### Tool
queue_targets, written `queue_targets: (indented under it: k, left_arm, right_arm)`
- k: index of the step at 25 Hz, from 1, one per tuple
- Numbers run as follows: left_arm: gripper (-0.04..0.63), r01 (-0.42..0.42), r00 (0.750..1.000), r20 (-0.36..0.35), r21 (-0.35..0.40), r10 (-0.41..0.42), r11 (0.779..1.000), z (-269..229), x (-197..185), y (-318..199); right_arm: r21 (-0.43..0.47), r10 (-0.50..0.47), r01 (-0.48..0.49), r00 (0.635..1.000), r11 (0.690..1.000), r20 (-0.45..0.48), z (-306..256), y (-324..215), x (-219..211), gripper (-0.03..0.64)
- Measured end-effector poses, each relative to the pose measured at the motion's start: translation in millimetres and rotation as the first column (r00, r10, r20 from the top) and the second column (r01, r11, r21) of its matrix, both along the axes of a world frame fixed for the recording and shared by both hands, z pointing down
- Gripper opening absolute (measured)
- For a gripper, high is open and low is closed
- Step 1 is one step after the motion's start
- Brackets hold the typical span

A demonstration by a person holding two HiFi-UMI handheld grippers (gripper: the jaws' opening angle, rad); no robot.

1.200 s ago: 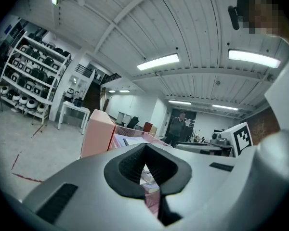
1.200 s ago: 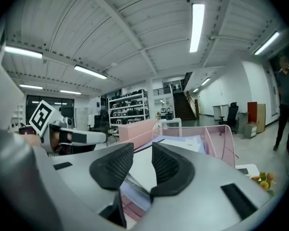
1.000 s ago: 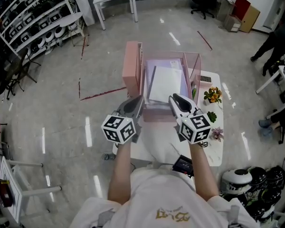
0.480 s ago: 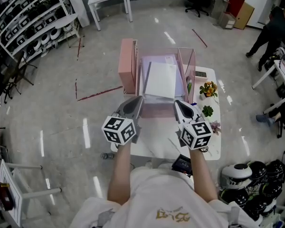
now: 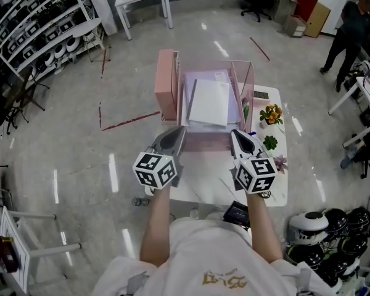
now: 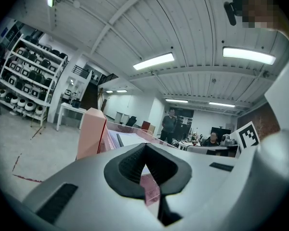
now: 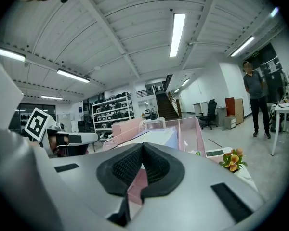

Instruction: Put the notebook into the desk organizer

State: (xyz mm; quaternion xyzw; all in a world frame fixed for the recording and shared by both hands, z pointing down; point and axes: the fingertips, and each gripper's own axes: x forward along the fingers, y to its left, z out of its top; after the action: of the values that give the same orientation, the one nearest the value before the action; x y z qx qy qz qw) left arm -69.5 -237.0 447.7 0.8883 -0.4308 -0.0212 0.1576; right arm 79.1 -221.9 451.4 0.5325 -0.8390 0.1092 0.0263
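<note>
In the head view, the white notebook (image 5: pixel 209 102) is lying inside the pink desk organizer (image 5: pixel 166 86), which is standing at the far edge of the white table (image 5: pixel 203 190). The left gripper (image 5: pixel 176 133) and right gripper (image 5: pixel 238 135) are hovering just beside the organizer's near side, apart from the notebook. In the left gripper view, the jaws are sitting together with nothing between them. In the right gripper view, the jaws are likewise meeting tip to tip, holding nothing.
</note>
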Motion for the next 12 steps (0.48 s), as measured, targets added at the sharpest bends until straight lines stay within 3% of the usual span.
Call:
queue_targets:
  k: [12]
  left_arm:
    - [0.015, -0.001, 1.0, -0.003, -0.005, 0.001, 1.0, 2.5, 0.2, 2.8]
  right_arm:
    - [0.0, 0.006, -0.006, 1.0, 1.0, 0.0, -0.8, 1.5, 2.6, 0.012]
